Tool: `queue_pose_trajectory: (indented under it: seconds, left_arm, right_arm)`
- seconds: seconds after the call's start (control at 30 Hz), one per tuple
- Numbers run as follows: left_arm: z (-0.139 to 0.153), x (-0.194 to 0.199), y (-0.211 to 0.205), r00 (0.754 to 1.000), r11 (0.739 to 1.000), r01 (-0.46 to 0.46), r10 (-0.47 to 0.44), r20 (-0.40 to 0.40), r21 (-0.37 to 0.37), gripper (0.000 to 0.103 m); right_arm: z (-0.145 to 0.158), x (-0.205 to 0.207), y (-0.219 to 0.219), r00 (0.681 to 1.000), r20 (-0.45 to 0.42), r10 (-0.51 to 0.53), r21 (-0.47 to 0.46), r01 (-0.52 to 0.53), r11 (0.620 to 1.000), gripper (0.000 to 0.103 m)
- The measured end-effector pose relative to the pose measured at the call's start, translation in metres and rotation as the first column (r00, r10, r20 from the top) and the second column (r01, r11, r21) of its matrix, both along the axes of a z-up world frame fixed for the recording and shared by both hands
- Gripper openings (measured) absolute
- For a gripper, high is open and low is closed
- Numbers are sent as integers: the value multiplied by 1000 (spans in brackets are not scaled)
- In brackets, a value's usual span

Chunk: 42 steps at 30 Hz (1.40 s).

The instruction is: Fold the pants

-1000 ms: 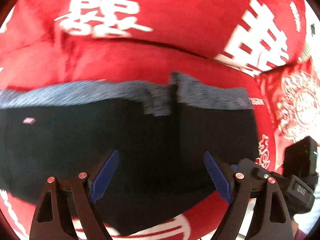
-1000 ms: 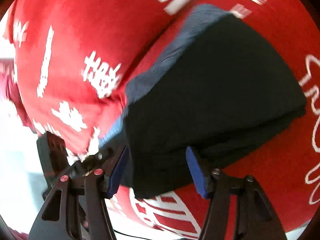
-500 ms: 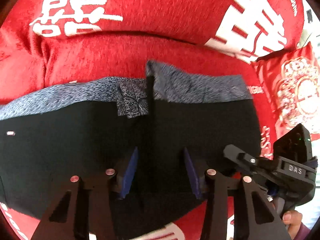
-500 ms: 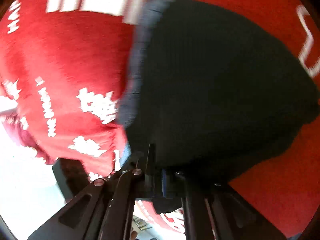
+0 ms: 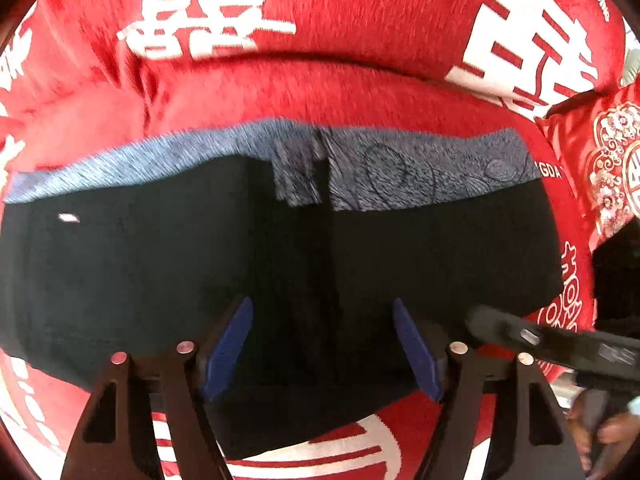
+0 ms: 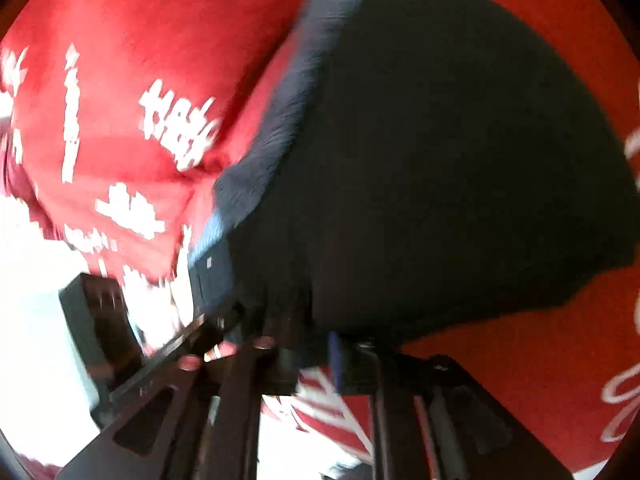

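Black pants (image 5: 280, 272) with a grey-blue patterned waistband (image 5: 400, 168) lie folded on a red sofa cover. My left gripper (image 5: 322, 344) is open, its blue pads spread just above the pants' near edge. In the right wrist view the same pants (image 6: 460, 160) fill the frame. My right gripper (image 6: 320, 344) is at the near corner of the pants; its fingers are blurred and close together, and the cloth hides the tips. The right gripper also shows at the lower right of the left wrist view (image 5: 560, 344).
The red sofa cover (image 5: 320, 92) with white characters lies all around the pants. A red patterned cushion (image 5: 600, 168) sits at the right. The sofa's front edge and a bright floor (image 6: 36, 300) show at the lower left of the right wrist view.
My left gripper narrowed half a second ago and has opened wide again. My right gripper closed in on the pants' near corner and stays there, the view shifting slightly.
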<state>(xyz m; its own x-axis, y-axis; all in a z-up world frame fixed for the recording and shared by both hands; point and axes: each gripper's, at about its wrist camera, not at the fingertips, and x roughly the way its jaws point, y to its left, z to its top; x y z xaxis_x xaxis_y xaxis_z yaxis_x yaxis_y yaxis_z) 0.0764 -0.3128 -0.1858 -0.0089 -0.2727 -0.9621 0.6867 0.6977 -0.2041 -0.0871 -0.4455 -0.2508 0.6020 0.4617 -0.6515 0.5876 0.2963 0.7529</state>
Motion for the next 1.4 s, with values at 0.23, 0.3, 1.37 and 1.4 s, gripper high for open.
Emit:
queue_pose_trajectory:
  seconds: [0.23, 0.3, 1.37, 1.4]
  left_arm:
    - [33, 17, -17, 998, 999, -13, 16, 56, -45, 74]
    - [35, 17, -34, 998, 998, -7, 11, 66, -60, 74]
    - [10, -13, 21, 972, 973, -213, 201, 121, 89, 99]
    - [9, -13, 28, 969, 969, -230, 220, 113, 93, 99]
  right_arm:
    - [73, -31, -73, 992, 126, 21, -241, 10, 970, 61]
    - [59, -41, -117, 992, 96, -81, -223, 100, 970, 61]
    - [59, 19, -54, 904, -343, 257, -560, -416, 716, 65]
    - [65, 18, -52, 904, -342, 255, -574, -416, 705, 65]
